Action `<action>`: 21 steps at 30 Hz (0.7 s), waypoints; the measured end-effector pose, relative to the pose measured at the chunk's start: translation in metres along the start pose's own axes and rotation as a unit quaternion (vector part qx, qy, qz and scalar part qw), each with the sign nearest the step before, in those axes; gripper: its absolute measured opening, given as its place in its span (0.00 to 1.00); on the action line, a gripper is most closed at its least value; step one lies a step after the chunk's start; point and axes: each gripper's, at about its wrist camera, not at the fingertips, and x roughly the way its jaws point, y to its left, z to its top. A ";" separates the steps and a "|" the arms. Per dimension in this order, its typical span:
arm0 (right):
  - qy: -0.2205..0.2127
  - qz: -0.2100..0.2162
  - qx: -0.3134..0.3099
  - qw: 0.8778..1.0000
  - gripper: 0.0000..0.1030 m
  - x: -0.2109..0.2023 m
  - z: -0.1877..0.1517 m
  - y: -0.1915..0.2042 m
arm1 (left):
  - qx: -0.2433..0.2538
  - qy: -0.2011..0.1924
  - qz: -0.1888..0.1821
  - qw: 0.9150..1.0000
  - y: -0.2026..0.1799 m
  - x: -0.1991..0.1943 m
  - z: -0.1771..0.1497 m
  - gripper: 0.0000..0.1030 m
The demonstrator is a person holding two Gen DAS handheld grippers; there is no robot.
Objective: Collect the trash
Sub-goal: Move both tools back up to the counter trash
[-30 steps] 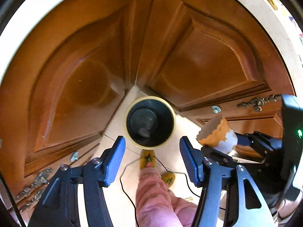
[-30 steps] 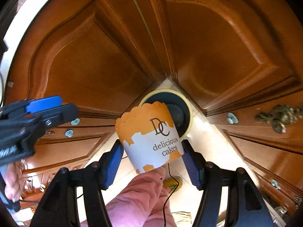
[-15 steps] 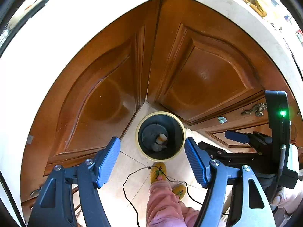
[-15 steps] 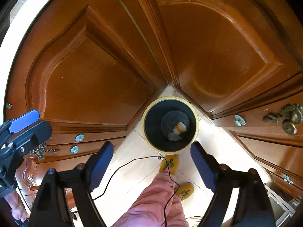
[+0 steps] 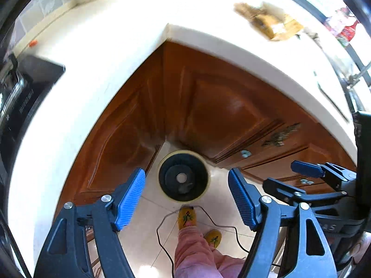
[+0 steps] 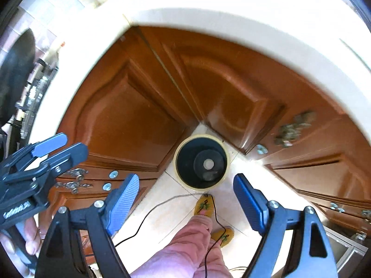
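A round dark trash bin [image 5: 184, 176] with a pale yellow rim stands on the floor in the cabinet corner, far below both grippers; it also shows in the right wrist view [image 6: 202, 162]. A pale cup [image 5: 181, 177] lies at its bottom, seen as a pale cup opening in the right wrist view [image 6: 208, 164]. My left gripper [image 5: 186, 197] is open and empty. My right gripper [image 6: 185, 199] is open and empty. Brown wrappers [image 5: 269, 22] lie on the white countertop [image 5: 111, 46], blurred.
Brown wooden cabinet doors [image 6: 129, 113] meet at the corner behind the bin. A black stove [image 5: 20, 97] sits at the left of the counter. The person's pink-trousered leg [image 6: 185, 247], yellow slippers [image 5: 186, 216] and a thin black cable [image 6: 148, 213] are on the tiled floor.
The right gripper opened and let the cake cup fall into the bin. Both grippers have since risen, so the countertop comes into view and the bin looks smaller.
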 end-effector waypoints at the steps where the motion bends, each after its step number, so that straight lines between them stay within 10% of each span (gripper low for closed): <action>1: -0.012 0.001 0.002 1.000 0.82 -0.016 -0.001 -0.002 | 0.006 -0.006 -0.006 1.000 -0.006 -0.010 0.003 0.71; 21: -0.173 -0.058 0.064 0.981 0.82 -0.186 0.010 -0.061 | 0.116 -0.085 -0.087 0.986 -0.130 -0.070 0.112 0.71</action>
